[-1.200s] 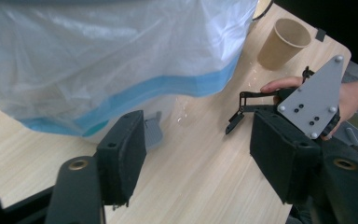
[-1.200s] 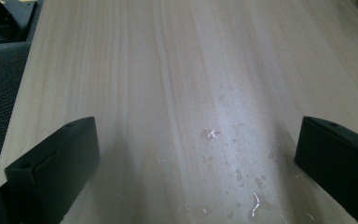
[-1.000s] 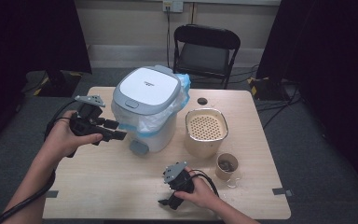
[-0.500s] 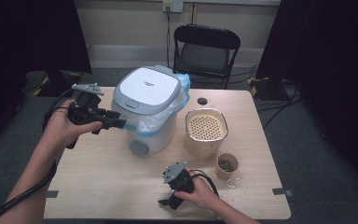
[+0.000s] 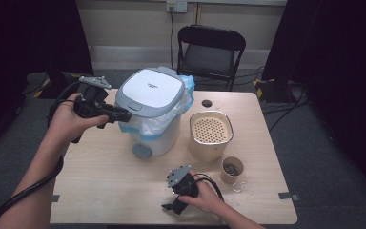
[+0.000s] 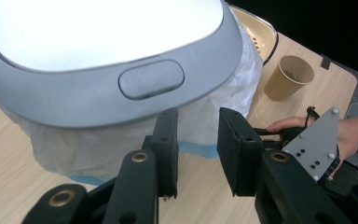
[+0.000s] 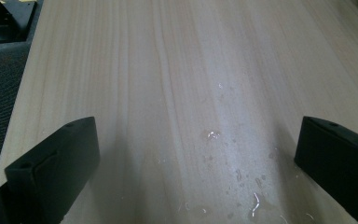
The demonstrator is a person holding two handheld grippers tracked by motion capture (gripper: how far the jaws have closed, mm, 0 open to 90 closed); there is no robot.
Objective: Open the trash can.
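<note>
A white bin with a grey lid [image 5: 150, 90] and a plastic bag liner [image 5: 159, 125] stands mid-table. My left gripper [image 5: 122, 115] is held in the air at the lid's left rim. In the left gripper view its jaws [image 6: 198, 140] stand a narrow gap apart, just below the lid's oval button [image 6: 151, 78], with nothing between them. My right gripper [image 5: 171, 207] rests near the table's front edge. Its fingers [image 7: 56, 163] are spread wide over bare wood with a few water drops [image 7: 213, 135].
A cream container with a perforated insert [image 5: 210, 130] stands right of the bin, and a paper cup [image 5: 230, 169] in front of it. A small black disc [image 5: 207, 103] lies behind. A folding chair [image 5: 212, 47] stands beyond the table's [image 5: 100, 181] far edge.
My left gripper has risen and moved right, from beside the bin's body up to the lid's rim. The right gripper has not moved.
</note>
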